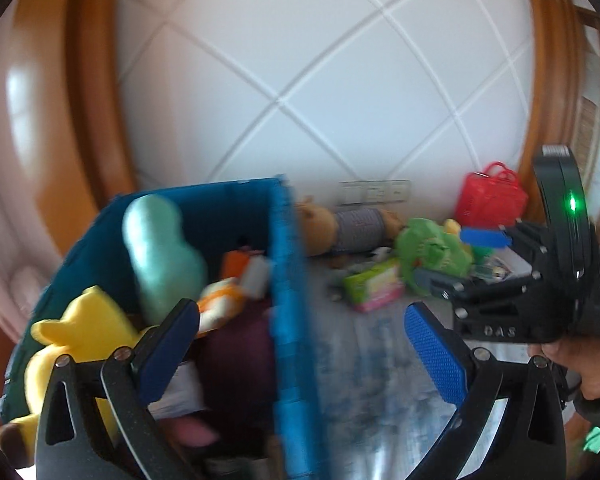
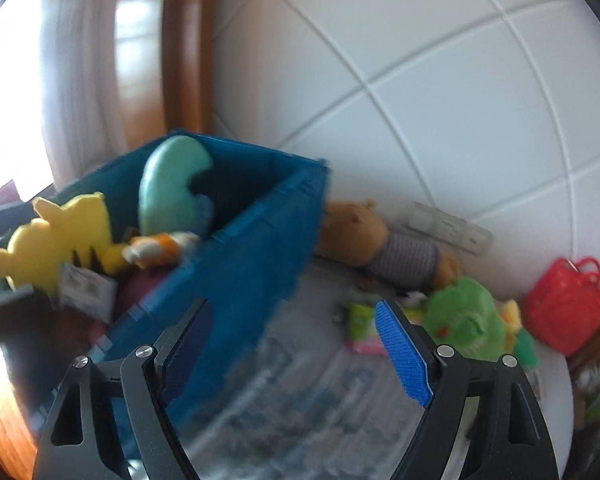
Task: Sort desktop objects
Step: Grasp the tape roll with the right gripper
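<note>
Over the desktop, both grippers empty. Left gripper (image 1: 300,340): jaws spread wide, nothing between the blue pads, positioned astride the near wall of the blue crate (image 1: 288,280). Right gripper (image 2: 296,348): jaws apart, nothing held, aimed past the crate corner toward the loose pile by the tiled wall.

Location of task items:
- Already in the crate: yellow plush (image 1: 80,328), mint-green plush (image 1: 160,248), orange-and-white plush (image 1: 220,304), plus darker items too blurred to identify.
- Unsorted on the table, near the wall: brown bear plush in a grey knitted jumper (image 2: 380,240), green plush (image 2: 464,320), green-and-pink box (image 1: 376,284), red plastic basket (image 2: 564,304). Small items around them too blurred to name.

Recommended procedure, judged from the present layout:
- Advance one gripper to the pile; keep the other clear of the crate wall to avoid knocking it.
- Select the nearest item, probably the box or the green plush.
- Centre the pads on the bulk of a plush, not on a limb or ear; expect compression before a firm hold.
- Grip the box across its flat faces; edges likely to slip.
- Lift clear of the crate rim before release; crate already well filled, so place toward the open rear.

Materials: crate rigid ribbed plastic; plush soft, fuzzy, rounded; box cardboard, rectangular; basket hard lattice with loop handles; table cover glossy, printed.
</note>
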`<action>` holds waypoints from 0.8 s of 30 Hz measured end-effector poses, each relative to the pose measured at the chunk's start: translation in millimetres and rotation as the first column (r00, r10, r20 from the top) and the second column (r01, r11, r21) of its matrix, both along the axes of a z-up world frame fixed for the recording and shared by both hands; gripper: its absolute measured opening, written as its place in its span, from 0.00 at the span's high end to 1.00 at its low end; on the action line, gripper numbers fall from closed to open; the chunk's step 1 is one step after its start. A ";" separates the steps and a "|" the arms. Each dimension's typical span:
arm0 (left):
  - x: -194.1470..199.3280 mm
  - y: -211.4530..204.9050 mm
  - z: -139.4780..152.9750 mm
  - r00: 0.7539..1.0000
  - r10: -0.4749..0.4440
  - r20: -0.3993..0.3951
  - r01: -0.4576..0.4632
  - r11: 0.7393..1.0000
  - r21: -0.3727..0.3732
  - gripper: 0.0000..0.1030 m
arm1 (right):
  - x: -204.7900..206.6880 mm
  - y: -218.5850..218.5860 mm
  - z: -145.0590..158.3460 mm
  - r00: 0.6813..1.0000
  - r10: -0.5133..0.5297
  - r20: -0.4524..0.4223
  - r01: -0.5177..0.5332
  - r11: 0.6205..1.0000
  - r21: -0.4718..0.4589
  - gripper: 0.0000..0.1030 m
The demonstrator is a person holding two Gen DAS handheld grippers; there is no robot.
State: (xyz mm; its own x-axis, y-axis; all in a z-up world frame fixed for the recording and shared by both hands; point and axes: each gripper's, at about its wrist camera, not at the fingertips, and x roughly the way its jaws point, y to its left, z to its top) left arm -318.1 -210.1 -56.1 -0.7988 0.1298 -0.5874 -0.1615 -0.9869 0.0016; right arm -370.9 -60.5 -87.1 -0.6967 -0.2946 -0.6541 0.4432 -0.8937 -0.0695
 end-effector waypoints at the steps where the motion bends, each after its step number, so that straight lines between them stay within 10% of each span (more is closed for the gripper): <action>1: -3.0 15.2 -1.3 1.000 -0.012 0.003 0.012 1.000 -0.004 0.00 | 1.6 24.1 -4.9 1.000 -0.026 0.007 0.026 1.000 0.001 0.19; 15: -89.5 270.1 -122.5 0.983 -0.133 0.130 0.135 0.991 -0.012 0.00 | 3.4 335.4 -119.4 0.947 -0.284 0.153 0.274 0.958 0.078 0.19; 24: -89.4 310.8 -181.9 0.972 -0.124 0.200 0.132 0.991 -0.024 0.00 | -56.0 425.0 -244.1 0.908 -0.309 0.284 0.281 0.950 0.136 0.19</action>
